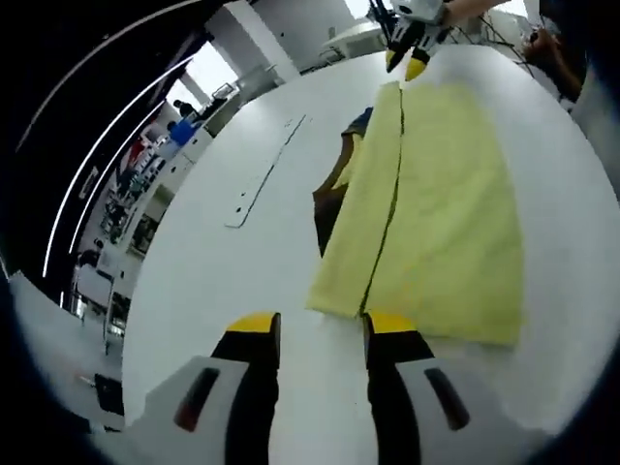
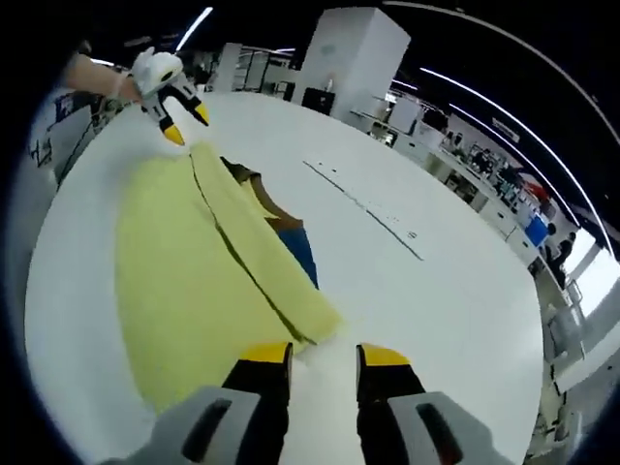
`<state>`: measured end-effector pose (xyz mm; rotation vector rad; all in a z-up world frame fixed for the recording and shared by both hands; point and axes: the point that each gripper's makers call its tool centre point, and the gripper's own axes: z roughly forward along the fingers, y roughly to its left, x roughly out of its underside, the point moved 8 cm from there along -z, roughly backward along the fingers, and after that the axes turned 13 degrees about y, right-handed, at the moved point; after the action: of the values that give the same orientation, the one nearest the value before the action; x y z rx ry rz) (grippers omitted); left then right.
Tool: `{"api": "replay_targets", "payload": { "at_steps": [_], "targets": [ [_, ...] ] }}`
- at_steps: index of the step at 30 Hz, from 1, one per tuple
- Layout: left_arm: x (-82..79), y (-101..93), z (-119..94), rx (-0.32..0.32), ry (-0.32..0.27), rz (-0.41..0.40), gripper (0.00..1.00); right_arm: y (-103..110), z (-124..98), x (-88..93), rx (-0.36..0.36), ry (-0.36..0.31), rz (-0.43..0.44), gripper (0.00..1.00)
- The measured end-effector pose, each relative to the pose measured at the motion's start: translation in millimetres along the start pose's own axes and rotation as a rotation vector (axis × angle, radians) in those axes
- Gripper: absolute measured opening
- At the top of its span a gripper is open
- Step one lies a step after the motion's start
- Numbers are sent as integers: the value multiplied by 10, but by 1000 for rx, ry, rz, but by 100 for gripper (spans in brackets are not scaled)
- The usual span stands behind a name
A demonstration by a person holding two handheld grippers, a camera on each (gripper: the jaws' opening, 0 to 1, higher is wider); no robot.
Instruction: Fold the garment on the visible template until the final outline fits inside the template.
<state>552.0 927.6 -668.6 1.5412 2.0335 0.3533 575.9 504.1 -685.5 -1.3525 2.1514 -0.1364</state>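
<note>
A pale yellow garment (image 1: pixel 446 213) lies flat on the white table (image 1: pixel 242 281), with one long side flap folded over its middle. A brown and blue piece (image 1: pixel 334 194) peeks out from under the folded edge. My left gripper (image 1: pixel 322 327) is open just short of the garment's near hem, holding nothing. At the far end of the cloth my right gripper (image 1: pixel 407 60) hovers. In the right gripper view the garment (image 2: pixel 184 271) stretches away, the brown and blue piece (image 2: pixel 291 242) beside it. My right gripper (image 2: pixel 325 356) is open at the near corner, and the left gripper (image 2: pixel 184 121) is at the far end.
A thin marked line with small holes runs across the table (image 1: pixel 266 179) (image 2: pixel 363 205), away from the garment. A person's hand (image 2: pixel 107 82) holds the far gripper. Benches and shelves stand beyond the table edge (image 2: pixel 417 136).
</note>
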Motion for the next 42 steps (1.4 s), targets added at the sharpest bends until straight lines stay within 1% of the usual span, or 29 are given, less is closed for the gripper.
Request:
{"api": "replay_targets", "payload": {
  "at_steps": [1, 2, 4, 5, 6, 8, 11, 13, 16, 18, 22, 24, 26, 28, 30, 34, 36, 39, 41, 42],
  "targets": [
    [-1, -4, 10, -9, 5, 23, 30, 4, 15, 2, 5, 8, -19, 23],
    [-11, -27, 25, -6, 3, 29, 29, 21, 36, 4, 10, 16, -40, 23],
    [-16, -28, 43, -37, 19, 86, 28, 35, 62, 6, 21, 27, -65, 23],
    [-14, -40, 56, -40, 28, 94, 29, 46, 83, 4, 24, 30, -80, 23],
    [-19, -54, 75, -39, 24, 101, 29, 55, 95, 3, 23, 35, -78, 23],
    [-7, -65, 103, -43, 44, 133, 27, 58, 109, -13, 33, 35, -92, 22],
    [-17, -87, 106, -49, 43, 163, 26, 63, 100, -59, 48, 21, -113, 22],
    [-34, -100, 102, -58, 49, 213, 24, 65, 92, -91, 65, 11, -141, 20],
    [-60, -120, 93, -61, 42, 226, 21, 78, 77, -131, 68, -9, -161, 19],
    [-82, -122, 95, -59, 41, 219, 22, 87, 73, -146, 67, -13, -165, 17],
    [-89, -115, 121, -58, 59, 217, 17, 105, 78, -161, 73, -17, -190, 14],
    [-93, -113, 131, -51, 60, 206, 14, 108, 82, -160, 73, -15, -191, 12],
    [-89, -110, 138, -48, 69, 186, 6, 104, 89, -153, 74, -11, -190, 10],
    [-95, -104, 131, -39, 59, 167, 0, 93, 85, -153, 77, -13, -181, 6],
    [-97, -95, 122, -50, 57, 164, 0, 82, 71, -161, 81, -20, -176, 0],
    [-105, -43, 110, -42, 45, 90, 0, 30, 56, -214, 90, -39, -140, 0],
    [-115, -12, 101, -36, 34, 35, 0, -1, 53, -251, 87, -47, -116, 0],
    [-131, 63, 100, -25, 13, -52, 0, -51, 54, -299, 94, -57, -110, 0],
    [-129, 148, 114, -28, 7, -108, 0, -106, 63, -338, 98, -61, -96, 0],
    [-128, 191, 128, -20, 4, -144, 0, -140, 76, -361, 97, -63, -86, 0]
  ]
}}
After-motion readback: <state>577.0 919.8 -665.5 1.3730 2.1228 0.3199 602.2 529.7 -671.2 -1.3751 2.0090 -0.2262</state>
